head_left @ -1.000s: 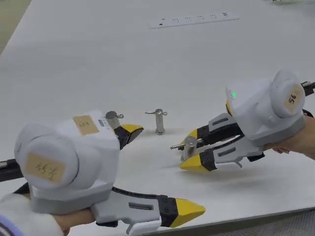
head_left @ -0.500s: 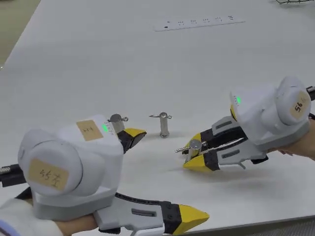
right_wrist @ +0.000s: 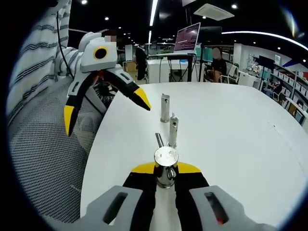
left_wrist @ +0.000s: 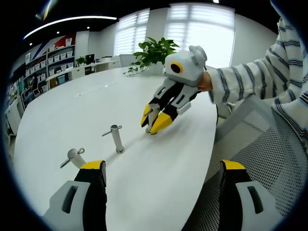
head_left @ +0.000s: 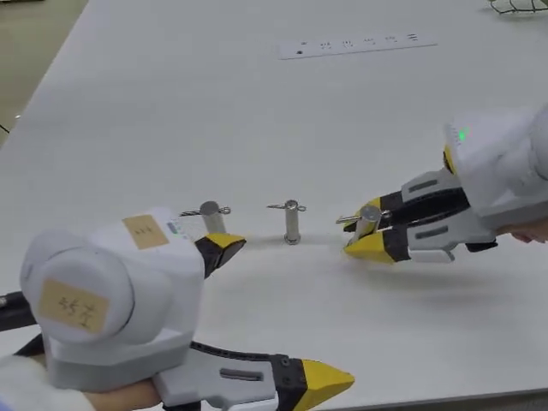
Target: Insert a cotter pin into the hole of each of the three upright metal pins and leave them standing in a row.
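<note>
Two jaws of the right gripper point(head_left: 368, 231) are pinching the third metal pin point(head_left: 366, 219), its cotter pin point(head_left: 347, 220) through it, just right of the middle pin point(head_left: 292, 224) and the left pin point(head_left: 211, 217) on the workbench point(head_left: 257, 103). Seating it flat and in line before easing open is looking key to keeping it upright. Near left, the left gripper point(head_left: 278, 310) is hovering, spread wide.

The left gripper point(head_left: 278, 310) hangs low, jaws spread wide. Ahead and to its right, the right gripper point(head_left: 368, 231) — pointing leftward — clamps a metal pin point(right_wrist: 166, 159).
</note>
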A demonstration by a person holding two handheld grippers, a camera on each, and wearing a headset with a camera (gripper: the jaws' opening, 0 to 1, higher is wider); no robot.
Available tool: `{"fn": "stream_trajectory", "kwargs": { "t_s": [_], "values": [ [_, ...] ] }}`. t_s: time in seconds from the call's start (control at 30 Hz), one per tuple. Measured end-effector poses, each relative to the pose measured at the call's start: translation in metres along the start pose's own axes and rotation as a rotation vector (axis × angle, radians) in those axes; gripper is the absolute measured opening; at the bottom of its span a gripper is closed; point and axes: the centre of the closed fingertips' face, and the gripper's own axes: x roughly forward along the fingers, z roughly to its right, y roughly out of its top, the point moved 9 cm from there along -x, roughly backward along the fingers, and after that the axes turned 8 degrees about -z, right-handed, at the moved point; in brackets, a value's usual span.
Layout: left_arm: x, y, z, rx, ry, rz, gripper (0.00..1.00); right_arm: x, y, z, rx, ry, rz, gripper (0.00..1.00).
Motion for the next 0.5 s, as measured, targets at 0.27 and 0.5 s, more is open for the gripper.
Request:
{"fn": "stream_trajectory", "kwargs": {
  "t_s": [0.27, 0.5],
  "values": [
    [0.000, -0.003, 0.000, -0.012, 0.005, -0.015, 0.97, -0.012, -0.013, 0.017, 0.031, -0.031, -0.010, 0.09],
    [0.000, -0.005, 0.000, -0.026, 0.008, -0.026, 0.96, -0.011, -0.020, 0.023, 0.039, -0.045, -0.012, 0.09]
  ]
}}
